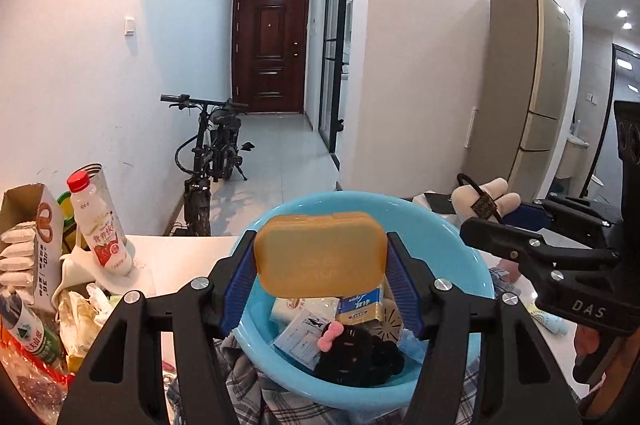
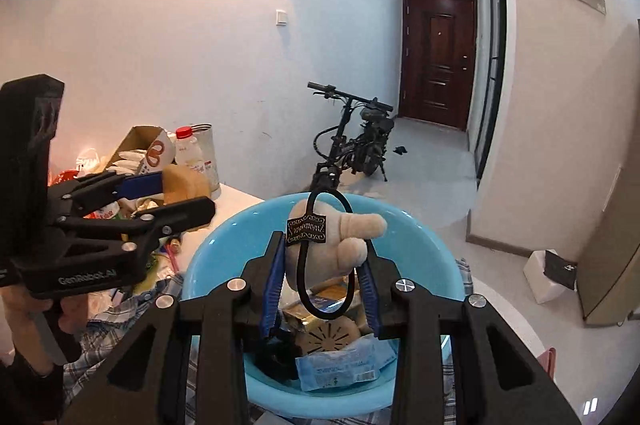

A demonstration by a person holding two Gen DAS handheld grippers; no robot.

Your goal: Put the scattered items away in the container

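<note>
Clamping an amber plastic case (image 1: 321,253) between its blue pads, the left hand-held gripper (image 1: 321,265) holds it over the near part of a light blue basin (image 1: 476,265) in the left wrist view. Inside the basin lie a black plush piece with a pink bow (image 1: 352,353), a yellow-and-blue packet (image 1: 360,305) and white sachets (image 1: 304,341). The basin rests on a plaid cloth (image 1: 240,377) on the white tabletop (image 1: 184,257). To the left stand a red-capped drink bottle (image 1: 102,225) and an open snack box (image 1: 36,237). At the right, the right hand-held gripper (image 1: 480,225) carries a beige plush toy (image 1: 486,195). In the right wrist view, that right hand-held gripper (image 2: 324,265) is closed on the beige plush toy (image 2: 348,237), whose black cord loop (image 2: 324,313) and dark tag (image 2: 307,228) hang in front, above the light blue basin (image 2: 224,237). A blue wrapped pack (image 2: 344,365) and a round slotted disc (image 2: 332,335) lie below. The left hand-held gripper (image 2: 184,193) appears at the left holding the amber plastic case (image 2: 186,181), a person's hand (image 2: 44,317) on its handle.
</note>
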